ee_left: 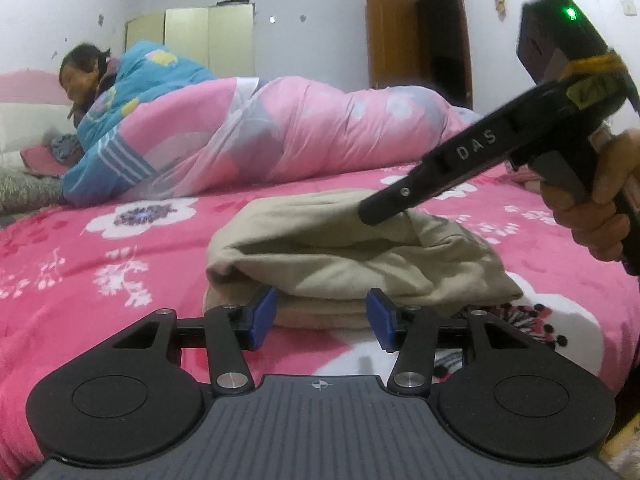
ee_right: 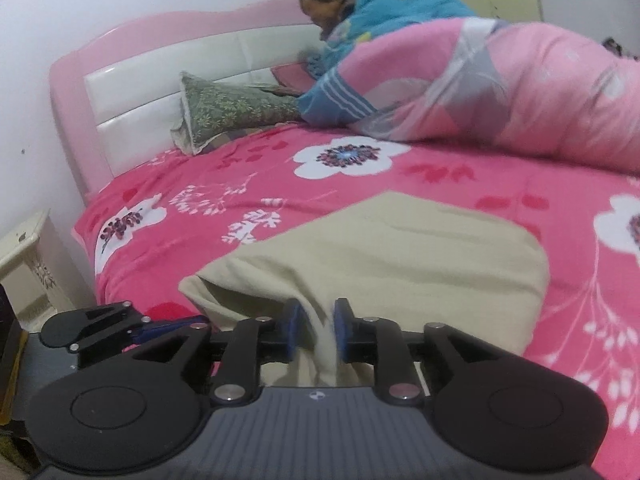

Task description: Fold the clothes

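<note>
A beige garment [ee_left: 344, 252] lies partly folded on the pink floral bed sheet [ee_left: 100, 264]. My left gripper [ee_left: 322, 314] is open, its blue pads on either side of the garment's near folded edge, low over the sheet. My right gripper [ee_right: 316, 330] is shut on a pinched fold of the beige garment [ee_right: 400, 256] and lifts that layer. In the left wrist view the right gripper's black body [ee_left: 472, 152] reaches in from the right, its tip on top of the cloth. The left gripper [ee_right: 120, 320] also shows at the lower left of the right wrist view.
A person [ee_left: 84, 76] lies under a pink and blue quilt [ee_left: 280, 136] across the far side of the bed. A green patterned pillow [ee_right: 236, 112] leans on the pink and white headboard [ee_right: 168, 72]. A white nightstand [ee_right: 24, 256] stands left of the bed. A wooden door [ee_left: 420, 32] is behind.
</note>
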`<state>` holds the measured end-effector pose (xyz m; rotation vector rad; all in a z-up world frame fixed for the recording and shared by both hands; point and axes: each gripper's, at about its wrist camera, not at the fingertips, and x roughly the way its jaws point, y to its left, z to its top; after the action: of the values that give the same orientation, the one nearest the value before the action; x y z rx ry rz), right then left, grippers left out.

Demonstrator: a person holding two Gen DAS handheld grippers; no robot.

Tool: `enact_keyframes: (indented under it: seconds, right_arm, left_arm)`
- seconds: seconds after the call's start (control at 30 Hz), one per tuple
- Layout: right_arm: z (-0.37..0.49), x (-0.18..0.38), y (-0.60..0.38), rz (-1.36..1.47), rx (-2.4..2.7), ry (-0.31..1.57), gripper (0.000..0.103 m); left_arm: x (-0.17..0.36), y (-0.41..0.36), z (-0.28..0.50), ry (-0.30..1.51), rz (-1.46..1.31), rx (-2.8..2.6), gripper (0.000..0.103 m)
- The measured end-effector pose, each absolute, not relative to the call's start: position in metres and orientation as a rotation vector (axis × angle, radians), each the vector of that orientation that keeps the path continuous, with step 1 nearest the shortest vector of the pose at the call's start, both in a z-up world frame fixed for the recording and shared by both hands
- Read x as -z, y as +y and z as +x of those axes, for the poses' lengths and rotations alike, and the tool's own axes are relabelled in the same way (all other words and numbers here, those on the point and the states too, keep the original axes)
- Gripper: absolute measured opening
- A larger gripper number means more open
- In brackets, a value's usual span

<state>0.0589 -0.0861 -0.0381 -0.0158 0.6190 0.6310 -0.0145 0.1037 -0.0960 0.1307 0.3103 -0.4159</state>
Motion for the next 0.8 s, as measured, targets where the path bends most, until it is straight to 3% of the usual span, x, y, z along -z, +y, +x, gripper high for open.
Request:
enact_keyframes:
  seconds: [0.27, 0.5, 0.8]
  right_arm:
    - [0.061, 0.037, -0.055, -0.2, -0.659, 0.57, 0.025]
    - [0.063, 0.036, -0.05, -0.205, -0.646, 0.588, 0.016]
    - [0.055, 0.034, -0.037, -0.32, -0.708, 0.578, 0.02]
  left_arm:
    - [0.096, 0.095, -0.023, 0.281, 0.161, 0.434, 0.05]
    - [0.099, 0.088, -0.021, 0.26, 0.218, 0.446, 0.05]
    - [0.105, 0.09, -0.03, 0.287, 0.261, 0.465, 0.05]
